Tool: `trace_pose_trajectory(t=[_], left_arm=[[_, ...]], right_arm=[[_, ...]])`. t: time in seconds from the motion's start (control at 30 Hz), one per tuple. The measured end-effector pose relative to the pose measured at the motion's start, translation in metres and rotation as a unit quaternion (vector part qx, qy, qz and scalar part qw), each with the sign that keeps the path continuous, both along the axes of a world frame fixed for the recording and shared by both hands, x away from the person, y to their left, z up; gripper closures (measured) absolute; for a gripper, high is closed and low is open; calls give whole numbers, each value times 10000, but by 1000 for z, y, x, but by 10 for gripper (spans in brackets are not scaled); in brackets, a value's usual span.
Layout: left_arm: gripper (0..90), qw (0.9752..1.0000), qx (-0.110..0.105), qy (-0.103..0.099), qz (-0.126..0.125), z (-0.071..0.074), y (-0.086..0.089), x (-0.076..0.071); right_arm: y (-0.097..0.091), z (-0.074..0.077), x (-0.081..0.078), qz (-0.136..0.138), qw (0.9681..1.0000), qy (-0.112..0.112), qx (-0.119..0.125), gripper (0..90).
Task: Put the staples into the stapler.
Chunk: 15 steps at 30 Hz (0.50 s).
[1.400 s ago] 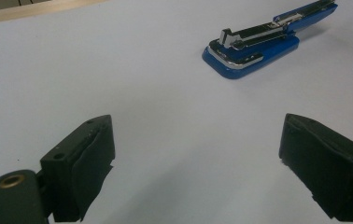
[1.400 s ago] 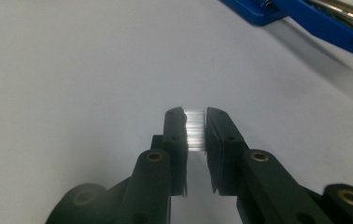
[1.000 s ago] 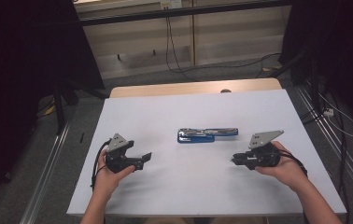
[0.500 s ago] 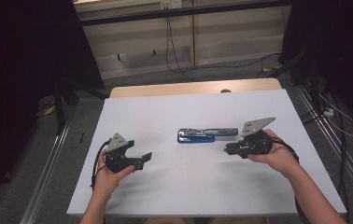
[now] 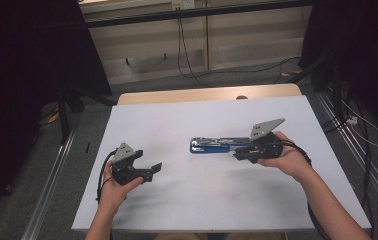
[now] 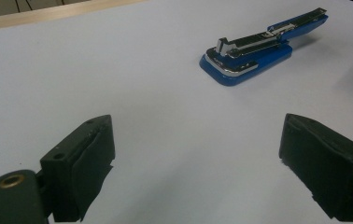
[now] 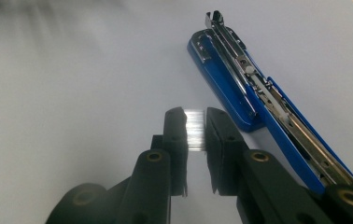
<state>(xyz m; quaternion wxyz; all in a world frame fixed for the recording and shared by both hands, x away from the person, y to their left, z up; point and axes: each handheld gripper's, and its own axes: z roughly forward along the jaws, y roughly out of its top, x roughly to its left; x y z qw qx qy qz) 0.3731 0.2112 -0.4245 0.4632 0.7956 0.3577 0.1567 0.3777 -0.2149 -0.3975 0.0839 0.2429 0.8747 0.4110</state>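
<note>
A white surface (image 5: 177, 125) carries everything. The right gripper (image 7: 195, 128) has its jaws narrowed on a silvery strip of staples (image 7: 194, 132), just beside the opened blue stapler (image 7: 240, 84), likely for loading into its exposed channel. The left gripper (image 6: 198, 154), jaws wide and empty, waits well apart from the stapler.

We're looking at a table (image 5: 142, 125) with a plain white top and a light wooden edge (image 5: 177, 95) showing at the far side. Lying flat on it, right of centre, is a blue stapler (image 5: 212, 145), opened out so its metal staple rail faces up.
</note>
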Motion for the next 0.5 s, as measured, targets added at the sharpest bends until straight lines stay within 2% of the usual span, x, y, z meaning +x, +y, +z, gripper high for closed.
trace_pose_trajectory(t=[0.5], left_arm=[[108, 10000, 20, 17, -20, -1, 0, 0]], right_arm=[[9, 7, 14, 153, 9998, -81, 48, 799]])
